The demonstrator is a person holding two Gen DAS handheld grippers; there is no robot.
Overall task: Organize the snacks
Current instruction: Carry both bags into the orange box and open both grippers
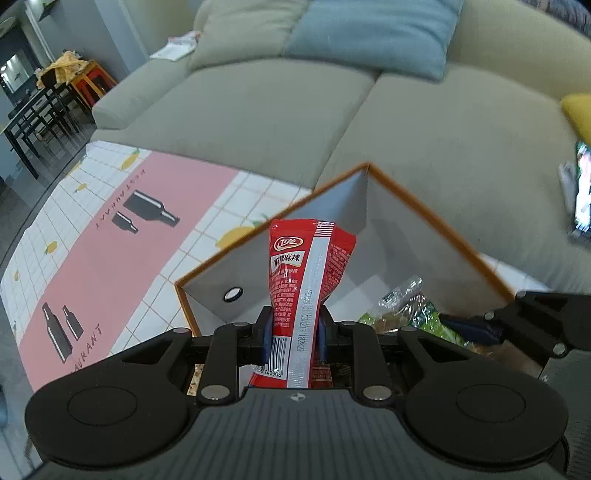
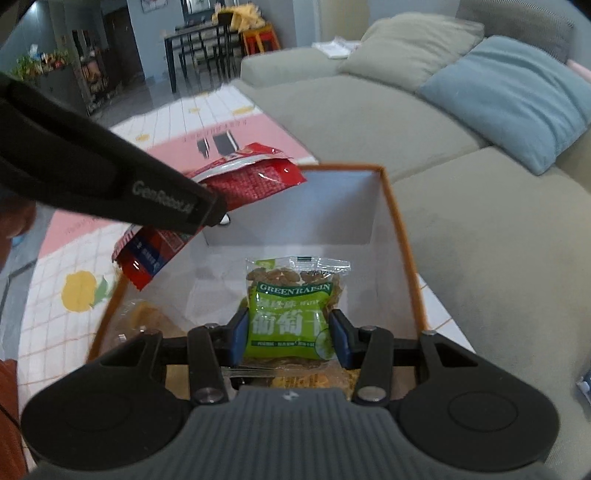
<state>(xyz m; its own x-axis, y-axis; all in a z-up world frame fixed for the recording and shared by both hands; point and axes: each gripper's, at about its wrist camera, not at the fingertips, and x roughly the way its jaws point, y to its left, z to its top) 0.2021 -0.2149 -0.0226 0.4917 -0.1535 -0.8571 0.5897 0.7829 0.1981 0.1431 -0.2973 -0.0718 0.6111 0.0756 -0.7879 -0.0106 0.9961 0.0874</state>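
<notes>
Far left: dining table with dark chairs [image 1: 40, 110], small and blurred; the items on it cannot be identified.

Left: tabletop [image 1: 110, 236] under a pink and white-grid cloth printed with bottles and lemons; its near edge is cut off behind the tool body.

Left tongs [image 1: 294, 334]: pads drawn together and clamped on a red snack packet [image 1: 306, 273], gripped at its lower half. The packet stands upright above the near left corner of the box; its bottom end is hidden behind the tool. From the right wrist view the same packet [image 2: 255, 177] shows creased, its middle covered by the dark arm of the left tool.

Centre: open box [image 1: 406, 229], orange rim, white inner walls, resting on the tabletop just beside the sofa. One wall carries a round hole. Floor of the box only partly visible; a pale yellowish packet [image 2: 147, 317] lies at its near left, blurred.

Right tongs [image 2: 287, 332]: blue pads closed on a green raisin packet [image 2: 291, 314], held inside the box above its floor. Further wrapping beneath it is largely hidden.

Far side: grey-green sofa [image 1: 258, 110] with a blue cushion [image 1: 373, 33].

Far right: a yellow object [image 1: 580, 110], cut off.
</notes>
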